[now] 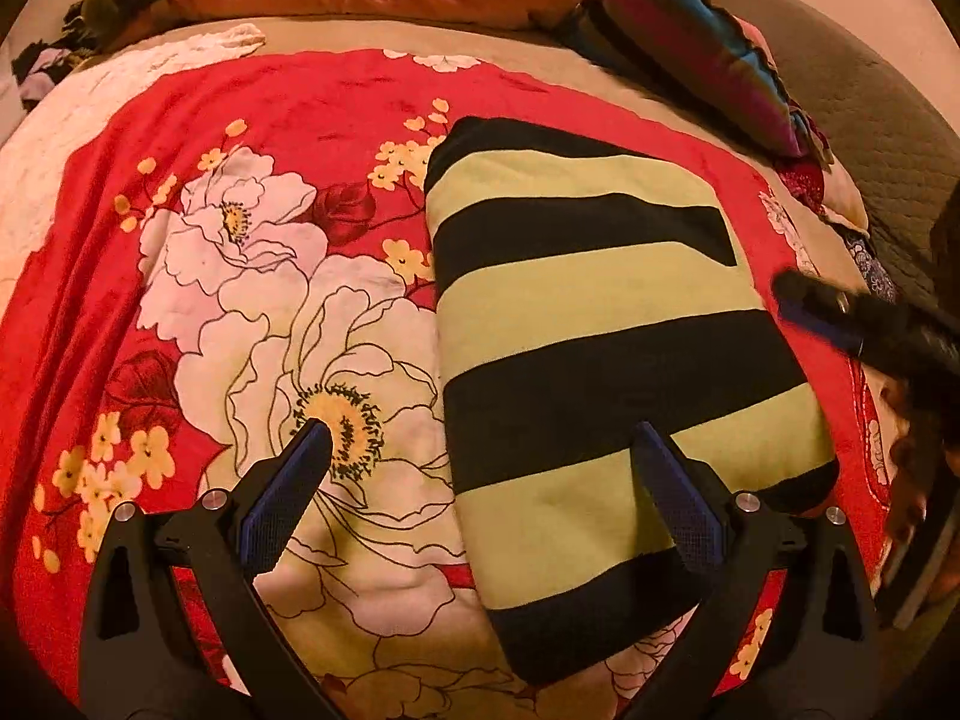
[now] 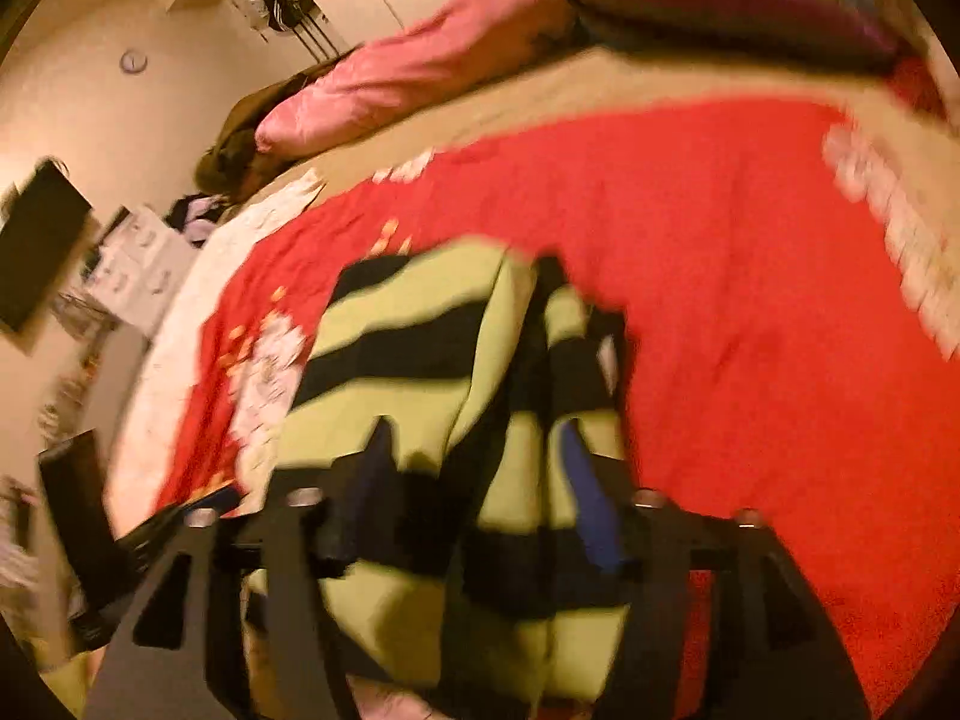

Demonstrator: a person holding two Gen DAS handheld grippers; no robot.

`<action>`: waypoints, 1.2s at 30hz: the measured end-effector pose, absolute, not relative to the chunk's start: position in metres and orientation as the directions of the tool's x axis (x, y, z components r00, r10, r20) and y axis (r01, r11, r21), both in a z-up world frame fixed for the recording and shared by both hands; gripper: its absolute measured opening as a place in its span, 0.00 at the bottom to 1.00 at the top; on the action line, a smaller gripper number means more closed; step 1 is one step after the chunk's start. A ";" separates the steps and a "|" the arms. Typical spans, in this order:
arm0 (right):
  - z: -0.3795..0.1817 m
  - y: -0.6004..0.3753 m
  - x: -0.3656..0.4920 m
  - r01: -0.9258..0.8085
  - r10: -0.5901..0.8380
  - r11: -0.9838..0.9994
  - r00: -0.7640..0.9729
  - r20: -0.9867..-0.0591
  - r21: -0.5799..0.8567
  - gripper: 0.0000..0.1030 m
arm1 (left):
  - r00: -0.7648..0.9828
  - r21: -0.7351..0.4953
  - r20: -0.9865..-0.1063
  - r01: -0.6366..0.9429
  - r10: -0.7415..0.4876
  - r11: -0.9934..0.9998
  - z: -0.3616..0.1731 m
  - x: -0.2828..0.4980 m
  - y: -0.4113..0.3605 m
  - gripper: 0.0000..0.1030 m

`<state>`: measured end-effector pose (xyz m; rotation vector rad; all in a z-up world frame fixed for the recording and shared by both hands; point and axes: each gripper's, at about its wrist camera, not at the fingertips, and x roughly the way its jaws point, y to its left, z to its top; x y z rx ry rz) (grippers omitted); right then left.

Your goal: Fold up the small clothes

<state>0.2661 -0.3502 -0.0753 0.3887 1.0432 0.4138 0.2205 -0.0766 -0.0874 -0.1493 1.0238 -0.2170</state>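
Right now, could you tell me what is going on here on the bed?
A person with a gripper in each hand is folding a black-and-lime striped garment on a red floral blanket. The garment lies folded into a long rectangle. The left gripper hangs open over its near end, gripping nothing. The right gripper is at the garment's right edge; that view is blurred, so its grip is unclear.
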 end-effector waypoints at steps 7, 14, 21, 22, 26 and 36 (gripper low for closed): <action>-0.086 -0.336 0.255 -0.217 0.567 0.821 0.406 -0.717 0.527 0.17 | 0.499 -0.211 -0.829 0.136 -0.251 0.968 -0.085 0.220 -0.087 0.91; -0.052 -0.358 0.248 -0.235 0.469 0.883 0.504 -0.725 0.407 0.14 | 0.527 -0.227 -0.800 0.176 -0.287 0.958 -0.068 0.223 -0.100 0.91; -0.096 -0.369 0.250 -0.153 0.428 0.901 0.469 -0.773 0.407 0.21 | 0.499 -0.213 -0.823 0.174 -0.273 0.961 -0.082 0.225 -0.103 0.91; -0.095 -0.370 0.249 -0.145 0.425 0.902 0.475 -0.771 0.408 0.31 | 0.500 -0.214 -0.822 0.174 -0.273 0.961 -0.083 0.224 -0.101 0.91; -0.085 -0.375 0.246 -0.130 0.406 0.908 0.507 -0.760 0.398 0.46 | 0.503 -0.224 -0.819 0.165 -0.278 0.960 -0.084 0.226 -0.097 0.91; -0.093 -0.385 0.267 -0.126 0.472 0.875 0.448 -0.760 0.468 0.80 | 0.494 -0.223 -0.825 0.164 -0.276 0.961 -0.086 0.229 -0.097 0.91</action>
